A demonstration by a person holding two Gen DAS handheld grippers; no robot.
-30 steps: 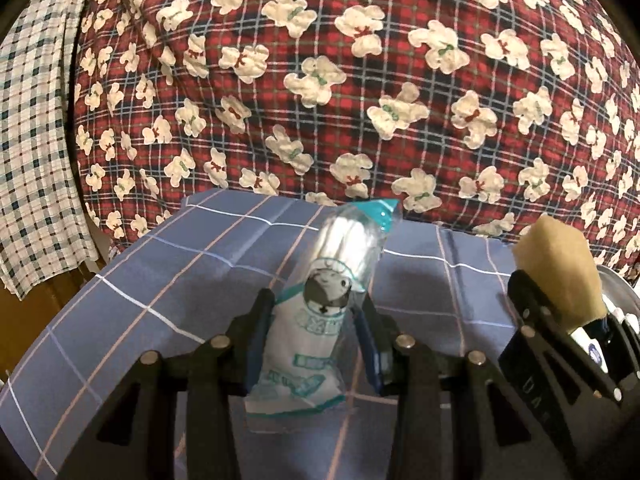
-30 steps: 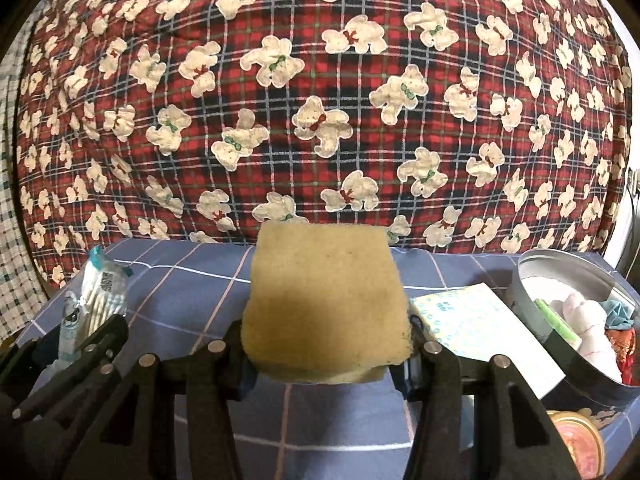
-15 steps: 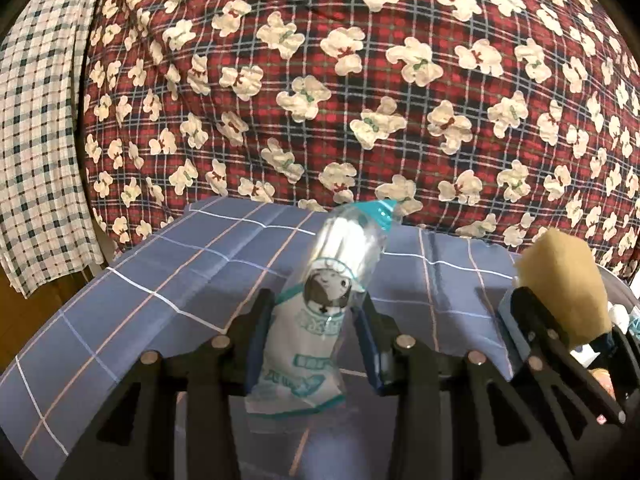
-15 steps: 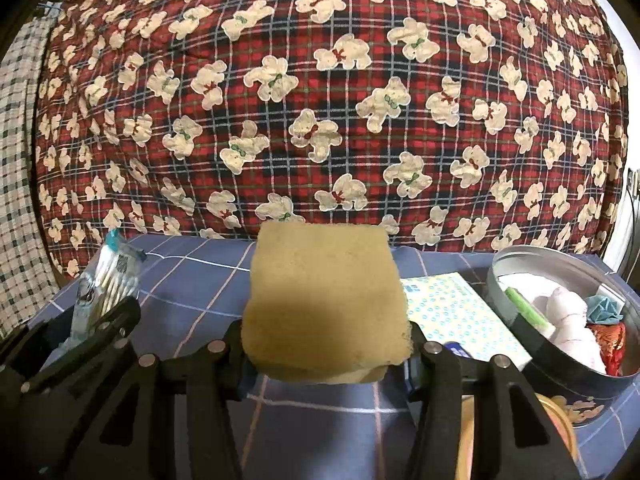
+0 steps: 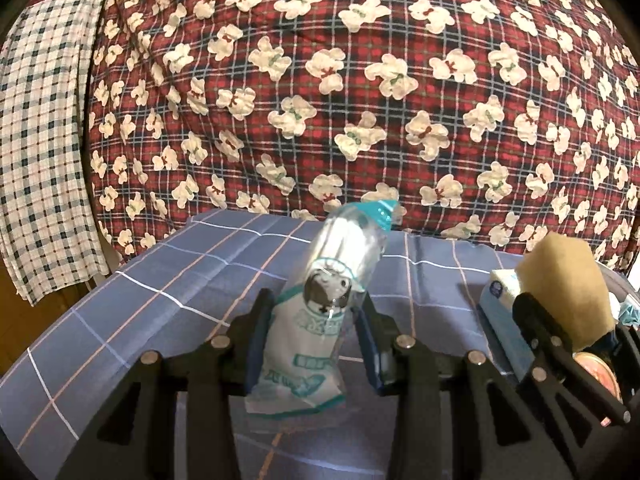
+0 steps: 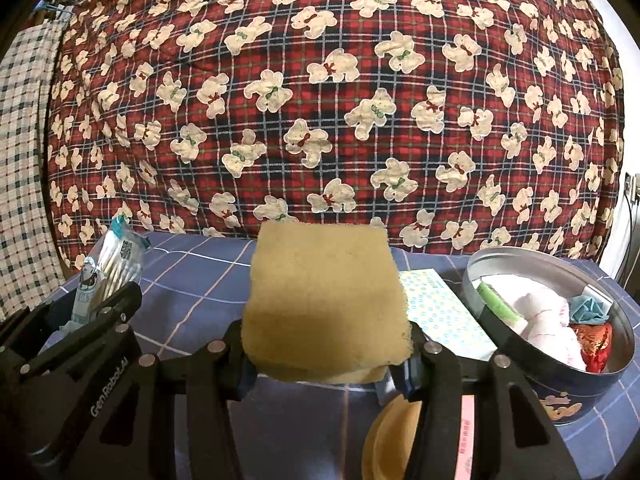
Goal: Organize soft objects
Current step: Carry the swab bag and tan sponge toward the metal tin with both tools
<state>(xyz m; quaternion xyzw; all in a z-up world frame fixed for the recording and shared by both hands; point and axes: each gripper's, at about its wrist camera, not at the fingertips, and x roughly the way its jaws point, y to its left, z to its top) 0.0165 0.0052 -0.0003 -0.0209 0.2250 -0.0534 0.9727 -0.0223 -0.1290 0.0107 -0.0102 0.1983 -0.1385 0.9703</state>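
Left tongs (image 5: 316,344) clamped on slick swab bag (image 5: 320,308); right tongs (image 6: 326,354) on sponge (image 6: 324,300). Risk: bag slips; sponge snags tin (image 6: 556,376) rim.

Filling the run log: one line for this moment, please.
left gripper: shut on cotton swab pack | right gripper: shut on sponge | tin: open, partly filled

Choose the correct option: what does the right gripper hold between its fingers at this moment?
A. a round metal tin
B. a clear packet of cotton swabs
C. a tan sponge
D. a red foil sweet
C: in the right wrist view, the right gripper is shut on the tan sponge, while the packet of cotton swabs sits in the left gripper and the round metal tin stands on the cloth to the right.
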